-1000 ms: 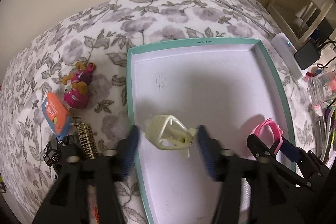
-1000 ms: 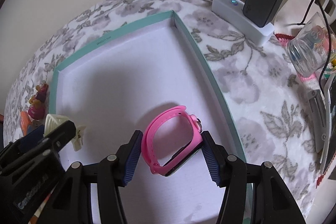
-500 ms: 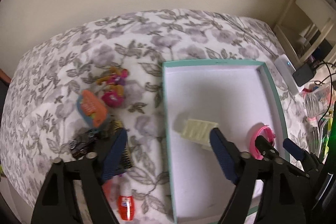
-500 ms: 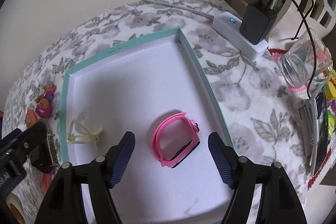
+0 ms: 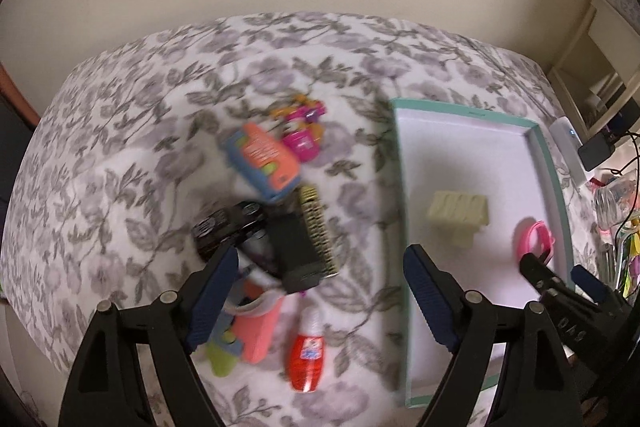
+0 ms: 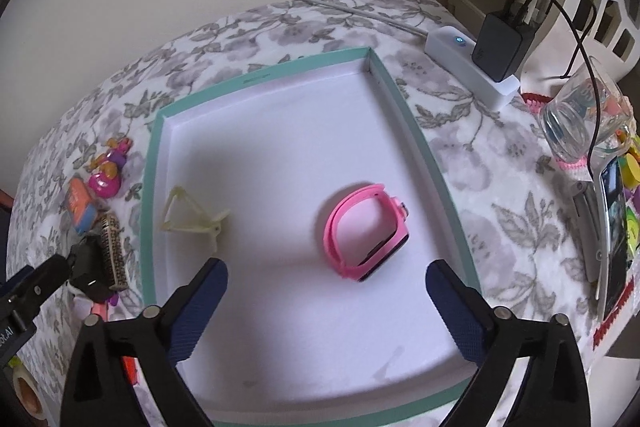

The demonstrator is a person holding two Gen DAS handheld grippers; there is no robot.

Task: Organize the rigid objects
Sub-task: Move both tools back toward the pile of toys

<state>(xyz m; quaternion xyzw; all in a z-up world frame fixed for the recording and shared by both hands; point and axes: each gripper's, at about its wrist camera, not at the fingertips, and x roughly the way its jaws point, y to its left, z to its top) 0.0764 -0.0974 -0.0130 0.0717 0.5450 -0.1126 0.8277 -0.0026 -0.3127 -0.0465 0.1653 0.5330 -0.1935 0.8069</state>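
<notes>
right gripper [image 6: 326, 301]: jaws opening, empty, pink watch [image 6: 366, 231] lies freed at 12 in teal box [image 6: 412, 131] | left gripper [image 5: 316, 287]: spread, empty, over loose toy pile [image 5: 280, 227] at 12, likely next pick

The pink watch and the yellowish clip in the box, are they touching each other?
Apart. The right wrist view shows bare white box floor between the pink watch and the yellowish clip.
</notes>
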